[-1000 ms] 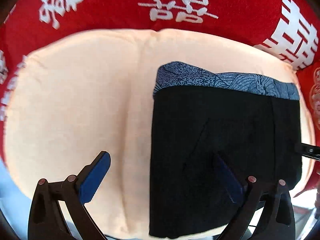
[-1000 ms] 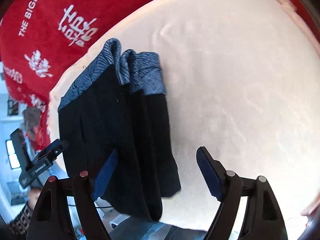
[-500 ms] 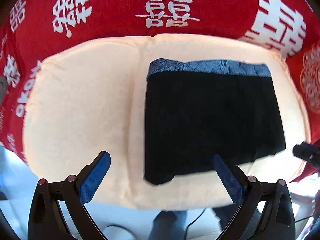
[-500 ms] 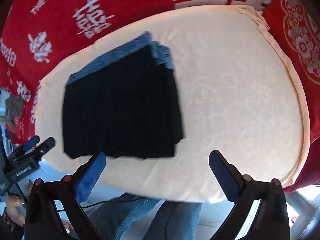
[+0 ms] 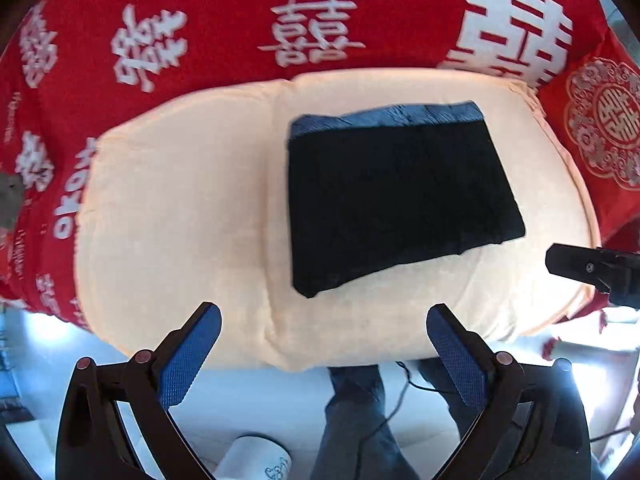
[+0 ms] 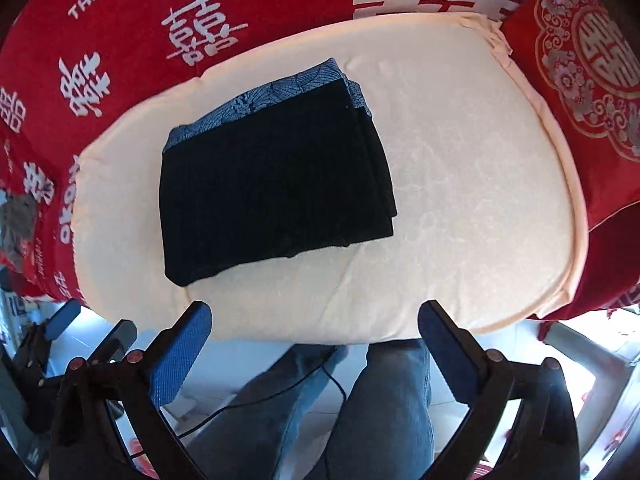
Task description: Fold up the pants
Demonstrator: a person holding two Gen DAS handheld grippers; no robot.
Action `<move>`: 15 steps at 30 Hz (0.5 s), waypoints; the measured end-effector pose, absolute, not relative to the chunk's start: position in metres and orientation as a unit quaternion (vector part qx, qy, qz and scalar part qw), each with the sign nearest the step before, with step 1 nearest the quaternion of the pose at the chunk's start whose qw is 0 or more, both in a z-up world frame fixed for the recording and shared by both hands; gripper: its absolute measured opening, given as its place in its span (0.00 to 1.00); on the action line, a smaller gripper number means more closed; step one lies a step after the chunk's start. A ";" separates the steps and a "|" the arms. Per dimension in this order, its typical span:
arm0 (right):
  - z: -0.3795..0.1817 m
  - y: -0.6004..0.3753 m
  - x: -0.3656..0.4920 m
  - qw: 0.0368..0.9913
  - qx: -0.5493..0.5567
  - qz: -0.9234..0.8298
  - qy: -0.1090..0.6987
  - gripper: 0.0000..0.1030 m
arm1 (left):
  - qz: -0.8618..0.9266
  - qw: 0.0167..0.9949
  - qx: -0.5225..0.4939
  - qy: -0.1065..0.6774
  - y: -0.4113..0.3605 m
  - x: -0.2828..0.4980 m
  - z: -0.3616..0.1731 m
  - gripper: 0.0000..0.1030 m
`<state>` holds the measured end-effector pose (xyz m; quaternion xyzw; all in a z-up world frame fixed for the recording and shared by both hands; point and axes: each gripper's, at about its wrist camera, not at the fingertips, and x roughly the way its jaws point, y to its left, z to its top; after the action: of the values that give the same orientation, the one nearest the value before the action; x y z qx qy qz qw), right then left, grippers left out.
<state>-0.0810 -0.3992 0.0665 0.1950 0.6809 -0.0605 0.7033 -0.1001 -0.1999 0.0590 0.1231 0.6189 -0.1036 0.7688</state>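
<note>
Pants: the black pants (image 5: 396, 196) lie folded into a flat, roughly rectangular stack on the cream cushion (image 5: 180, 208), toward its right half in the left wrist view and toward its left half in the right wrist view (image 6: 272, 184).
Waistband: the blue patterned waistband (image 6: 260, 100) runs along the stack's far edge, the side nearest the red cloth; the folded bottom edge faces the cushion's near rim.
Long axis: the stack is a little wider than deep, its longer side running along the waistband, slightly skewed to the cushion's near rim.
Layers: at the stack's right side in the right wrist view, several folded edges show stepped one over another.
Left gripper: the left gripper (image 5: 324, 356) hangs above the cushion's near rim with its blue pads (image 5: 188, 356) spread wide and nothing between them; it touches nothing.
Right gripper: the right gripper (image 6: 316, 356) hangs likewise above the near rim, jaws at full spread, empty, clear of the pants.
Surroundings: the red cloth (image 5: 224, 8) with white characters wraps behind and to both sides of the cushion; a red cushion with a silver medallion (image 6: 592, 64) lies just beside the cream cushion's right end.
Below the rim: a person's legs in blue jeans (image 6: 360, 408) and a thin black cable (image 6: 280, 392) show past the cushion's near rim.
Open room: bare cushion lies all around the stack, widest on its waistband-left side in the left wrist view; nothing rests on the pants.
</note>
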 end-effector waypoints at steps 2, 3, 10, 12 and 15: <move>0.070 -0.395 -0.080 0.705 0.182 -0.055 0.684 1.00 | -0.092 0.777 0.111 0.613 -0.198 -0.104 0.064 1.00; 0.071 -0.393 -0.078 0.705 0.171 -0.052 0.686 1.00 | -0.087 0.779 0.102 0.613 -0.197 -0.106 0.066 1.00; 0.072 -0.402 -0.076 0.693 0.159 -0.025 0.703 1.00 | -0.050 0.779 0.068 0.622 -0.216 -0.117 0.069 1.00; 0.076 -0.408 -0.079 0.695 0.149 -0.016 0.703 1.00 | -0.040 0.777 0.053 0.626 -0.222 -0.122 0.069 1.00; 0.081 -0.411 -0.080 0.702 0.124 0.000 0.701 1.00 | -0.028 0.779 0.046 0.625 -0.231 -0.128 0.071 1.00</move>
<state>-0.0802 -0.4114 0.0807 0.1235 0.7010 0.0001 0.7024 -0.1278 -0.2314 0.0705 0.0458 0.6250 -0.0275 0.7788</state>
